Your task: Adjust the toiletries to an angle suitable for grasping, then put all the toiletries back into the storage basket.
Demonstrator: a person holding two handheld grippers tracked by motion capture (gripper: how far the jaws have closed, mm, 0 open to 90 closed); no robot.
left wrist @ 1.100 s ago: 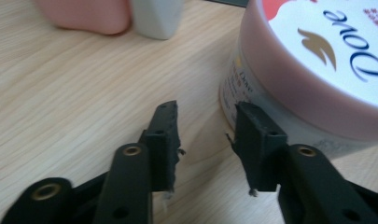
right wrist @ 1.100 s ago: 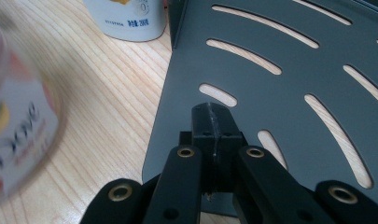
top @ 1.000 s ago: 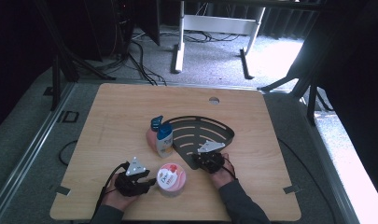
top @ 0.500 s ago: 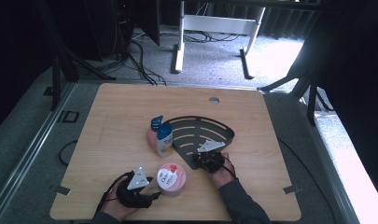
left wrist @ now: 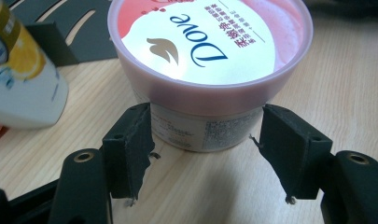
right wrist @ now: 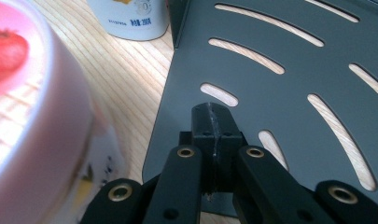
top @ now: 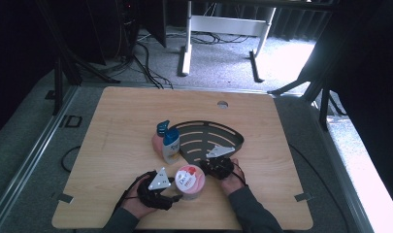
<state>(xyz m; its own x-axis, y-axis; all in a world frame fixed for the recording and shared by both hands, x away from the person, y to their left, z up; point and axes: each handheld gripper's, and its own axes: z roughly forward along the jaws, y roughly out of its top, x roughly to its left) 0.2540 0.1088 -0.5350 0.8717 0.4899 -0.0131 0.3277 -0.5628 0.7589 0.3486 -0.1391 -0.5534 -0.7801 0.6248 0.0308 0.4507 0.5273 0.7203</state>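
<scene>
A pink Dove tub [top: 190, 180] with a white and pink lid stands near the table's front edge. My left gripper [top: 173, 193] is just left of it. In the left gripper view the gripper [left wrist: 200, 144] is open, its fingers [left wrist: 128, 149] on either side of the tub [left wrist: 210, 60] at its base, with small gaps. My right gripper [top: 212, 158] rests at the near corner of a black slotted tray [top: 208, 138]. In the right gripper view this gripper [right wrist: 214, 126] is shut, jaws pressed together over the tray [right wrist: 280, 93], nothing between them.
A white bottle with a blue cap [top: 171, 144] stands against the tray's left edge, with a pink item [top: 157, 143] beside it. The bottle's base [right wrist: 128, 18] is just past the tub [right wrist: 32, 116]. The table [top: 116, 126] has a round hole [top: 222, 104] at the back.
My left gripper has drawn back towards the front edge and shifted right, closer to the tub. The right gripper and the tray have stayed put.
</scene>
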